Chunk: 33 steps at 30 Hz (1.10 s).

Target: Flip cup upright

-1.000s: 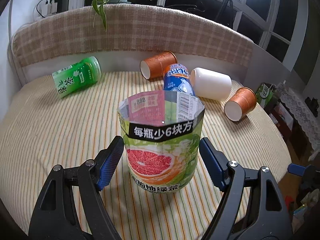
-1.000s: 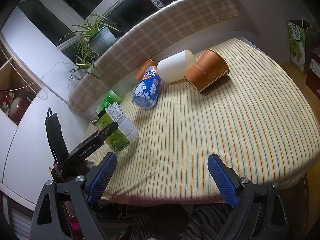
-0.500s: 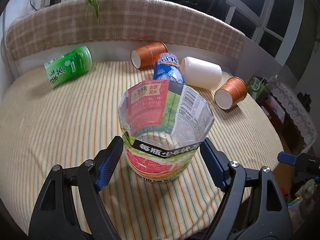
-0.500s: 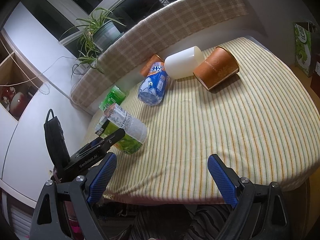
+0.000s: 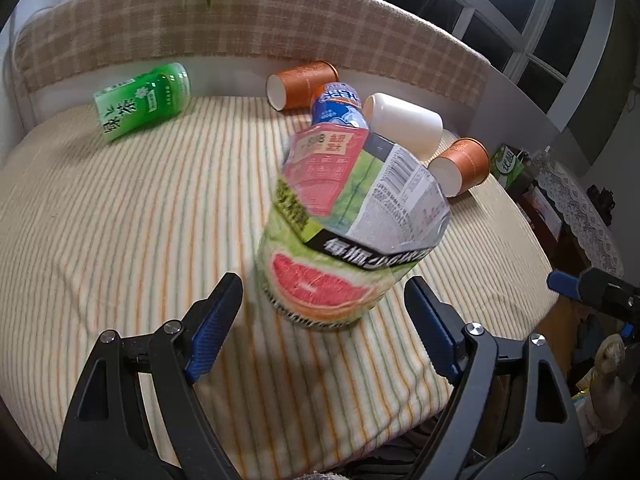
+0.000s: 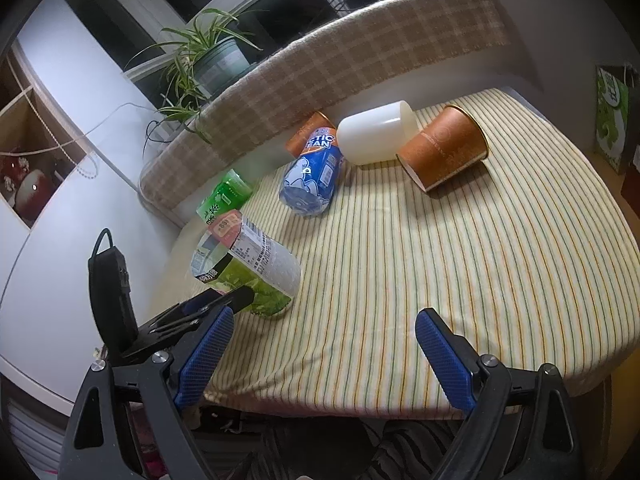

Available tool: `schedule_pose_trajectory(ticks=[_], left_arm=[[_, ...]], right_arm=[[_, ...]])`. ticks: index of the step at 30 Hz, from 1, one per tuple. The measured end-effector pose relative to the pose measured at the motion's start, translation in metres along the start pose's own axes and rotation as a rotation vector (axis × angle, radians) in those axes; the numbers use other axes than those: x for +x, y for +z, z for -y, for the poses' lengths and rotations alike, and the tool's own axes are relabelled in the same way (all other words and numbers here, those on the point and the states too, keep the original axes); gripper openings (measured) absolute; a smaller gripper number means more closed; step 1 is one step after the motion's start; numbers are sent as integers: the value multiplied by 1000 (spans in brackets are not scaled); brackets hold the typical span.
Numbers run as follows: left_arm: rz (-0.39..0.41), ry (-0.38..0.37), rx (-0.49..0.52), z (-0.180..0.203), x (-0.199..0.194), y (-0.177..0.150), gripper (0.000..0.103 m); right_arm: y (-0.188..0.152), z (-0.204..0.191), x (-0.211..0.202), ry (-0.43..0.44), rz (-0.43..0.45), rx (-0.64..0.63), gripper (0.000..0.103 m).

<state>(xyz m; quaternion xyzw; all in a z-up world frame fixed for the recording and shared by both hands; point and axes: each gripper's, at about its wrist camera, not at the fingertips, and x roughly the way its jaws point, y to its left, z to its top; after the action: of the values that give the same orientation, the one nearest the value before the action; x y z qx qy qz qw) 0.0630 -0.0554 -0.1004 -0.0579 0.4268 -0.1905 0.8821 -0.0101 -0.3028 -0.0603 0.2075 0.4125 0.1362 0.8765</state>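
Note:
A cut-off bottle cup with a grapefruit label [image 5: 344,236] stands mouth up on the striped cloth, leaning to the right. It also shows in the right wrist view [image 6: 252,268]. My left gripper [image 5: 324,316] is open, just behind the cup, its fingers apart from it. My right gripper [image 6: 320,344] is open and empty over the table's near edge. The left gripper's finger [image 6: 216,304] shows beside the cup there.
Lying on their sides at the back: a green cup [image 5: 140,100], two brown paper cups [image 5: 300,84] [image 5: 460,166], a blue cup [image 5: 338,108] and a white cup [image 5: 404,124]. A plaid cushion [image 5: 280,28] runs behind. The table edge drops off at right.
My left gripper has pulled back from the grapefruit cup, which now stands free and leans right. The right gripper has shifted only slightly.

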Motion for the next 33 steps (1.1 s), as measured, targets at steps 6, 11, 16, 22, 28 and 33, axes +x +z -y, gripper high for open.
schedule_pose_trajectory(ticks=[6,11,16,22,28,33], left_arm=[[40,46,7,-7,-19,-8,85],[125,110,-3,-12,-46,-12,85],[249,174,-11,-10,-77,-8,85],[373,216,3,-2,-111,-2,88],[453,244,10,4,-131,-2,102],[457,256,12,6,-133,-3,103]], right_arm=[[1,-16,1,-71,57,-88,94],[2,-27,-4,-129,124,-157,94],[3,-39,-7,-170,186,-205,94],[1,-53,-12,-197,249,-256,94],[-1,-65,-16,-219,304,-304,102],[-6,-73,-18,-235,340,-343,103]])
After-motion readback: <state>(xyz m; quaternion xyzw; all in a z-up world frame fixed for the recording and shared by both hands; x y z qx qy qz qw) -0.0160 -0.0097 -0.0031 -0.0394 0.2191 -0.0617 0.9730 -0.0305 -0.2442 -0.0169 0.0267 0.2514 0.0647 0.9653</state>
